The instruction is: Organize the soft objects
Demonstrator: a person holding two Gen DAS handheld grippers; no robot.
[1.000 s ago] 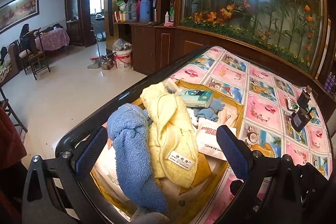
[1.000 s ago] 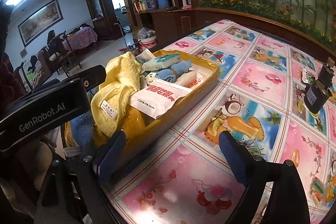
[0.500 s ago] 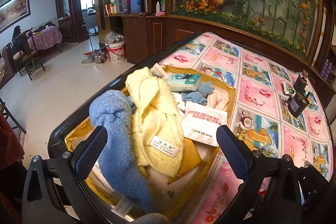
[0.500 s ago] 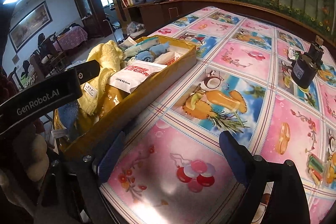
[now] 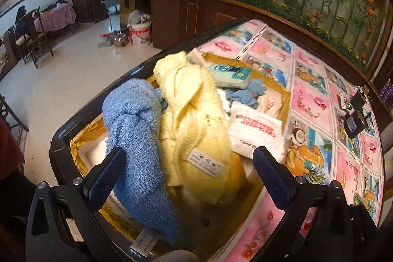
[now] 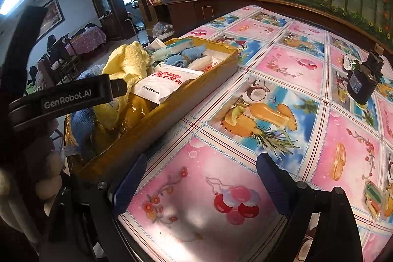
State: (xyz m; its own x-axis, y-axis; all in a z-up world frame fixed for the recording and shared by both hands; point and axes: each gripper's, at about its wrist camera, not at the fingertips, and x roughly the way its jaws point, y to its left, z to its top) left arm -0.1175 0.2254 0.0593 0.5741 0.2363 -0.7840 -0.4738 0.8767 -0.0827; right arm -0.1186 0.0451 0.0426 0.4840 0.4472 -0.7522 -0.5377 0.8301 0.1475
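Your left gripper (image 5: 189,178) was spread wide, its two blue pads apart and holding nothing, poised above the near end of the yellow box (image 5: 286,100) at the left edge of the table (image 5: 314,100). Between its fingers lay the soft things: a blue towel (image 5: 137,139) draped over the near left of the box, touching the left pad, and a yellow towel (image 5: 196,119) just beside it on the right, with a white label showing. Farther back in the box sat a white packet with red print (image 5: 255,131), a small blue cloth (image 5: 245,95) and a teal tissue pack (image 5: 229,73), the tissue pack resting at the far end. Your right gripper (image 6: 201,186) was also open and empty, fingers well apart, held over the bare pink square of the patterned tablecloth (image 6: 294,70), just to the right of the box (image 6: 172,109). From that side the yellow towel (image 6: 125,63) rose above the box wall, with the white packet (image 6: 164,85) lying against it. A dark cylindrical device (image 6: 363,82) stood on the far right of the table, well apart from the box.
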